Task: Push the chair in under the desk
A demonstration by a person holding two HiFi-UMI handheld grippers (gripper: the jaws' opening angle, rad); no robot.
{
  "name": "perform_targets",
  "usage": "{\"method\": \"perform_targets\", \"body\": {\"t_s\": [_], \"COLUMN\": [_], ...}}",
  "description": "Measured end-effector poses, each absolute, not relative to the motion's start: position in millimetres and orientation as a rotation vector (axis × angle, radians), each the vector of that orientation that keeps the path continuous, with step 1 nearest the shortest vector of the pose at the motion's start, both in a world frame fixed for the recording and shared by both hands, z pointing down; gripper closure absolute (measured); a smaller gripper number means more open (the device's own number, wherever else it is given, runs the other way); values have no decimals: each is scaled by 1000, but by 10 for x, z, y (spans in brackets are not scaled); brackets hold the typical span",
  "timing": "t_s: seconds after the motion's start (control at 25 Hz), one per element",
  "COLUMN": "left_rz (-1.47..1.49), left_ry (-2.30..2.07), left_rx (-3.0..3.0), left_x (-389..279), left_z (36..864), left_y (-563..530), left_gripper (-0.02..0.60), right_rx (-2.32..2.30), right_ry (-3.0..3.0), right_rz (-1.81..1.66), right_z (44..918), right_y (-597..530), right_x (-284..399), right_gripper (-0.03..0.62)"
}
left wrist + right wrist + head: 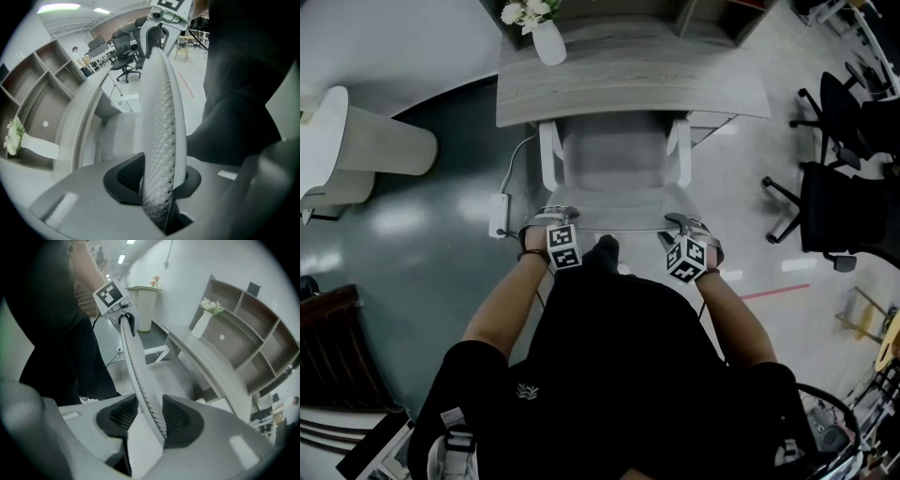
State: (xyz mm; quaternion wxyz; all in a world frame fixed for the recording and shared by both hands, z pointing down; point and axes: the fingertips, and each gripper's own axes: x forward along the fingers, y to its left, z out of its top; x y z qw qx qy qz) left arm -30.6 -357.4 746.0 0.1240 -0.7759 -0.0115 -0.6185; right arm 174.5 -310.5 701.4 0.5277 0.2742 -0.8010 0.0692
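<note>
A pale grey chair with white armrests stands with its seat partly under the grey wooden desk. I stand right behind it. My left gripper is at the left end of the backrest's top edge, and my right gripper is at the right end. In the left gripper view the mesh backrest runs between the black pads, and the left gripper is shut on it. In the right gripper view the backrest edge lies between the pads of the right gripper, which is shut on it.
A white vase of flowers stands on the desk's far left, with open shelves behind it. A white power strip and its cable lie on the floor left of the chair. A white pedestal is further left. Black office chairs stand to the right.
</note>
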Motion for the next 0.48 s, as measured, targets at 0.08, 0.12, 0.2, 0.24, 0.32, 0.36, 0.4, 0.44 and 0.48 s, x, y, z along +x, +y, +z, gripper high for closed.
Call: {"method": "perform_targets", "body": {"t_s": [0.08,0.12,0.2,0.24,0.32,0.36,0.4,0.44,0.48], "left_rz": [-1789,-1783,-1770,-1769,-1771,-1769,-1767,-1768,-1776], "left_ry": [-45,-40,-23,-23,-31,-28,-17,-6,1], "left_rx": [-2295,-2303,-2305,-2307,-2313,-2311,-2306,-2298,-2289], "left_x": [-296,-292,-282,-273,-257,-256,-258,-262,-268], "left_z": [7453,7450,7454,7455,7452,7450,7449,7450,7453], "left_y": [-3538,-3533,-3556,-3573,-3602,-3622,-3647,-3669,-3679], "left_gripper": [474,469,469,468,459,460,460,460,460], "right_rx": [659,661,661,661,661,660,658,654,650], "right_ry": [-1918,-1920,-1921,-1922,-1925,-1925,-1926,-1925,-1924], "right_rz": [165,165,172,174,170,167,164,162,161], "right_z": [7009,7006,7010,7011,7009,7007,7008,7011,7013], "right_y": [-3090,-3088,-3100,-3106,-3111,-3116,-3123,-3130,-3133], "right_x": [1745,1746,1754,1761,1768,1765,1761,1756,1750], "right_gripper": [428,428,428,427,428,430,430,433,433]}}
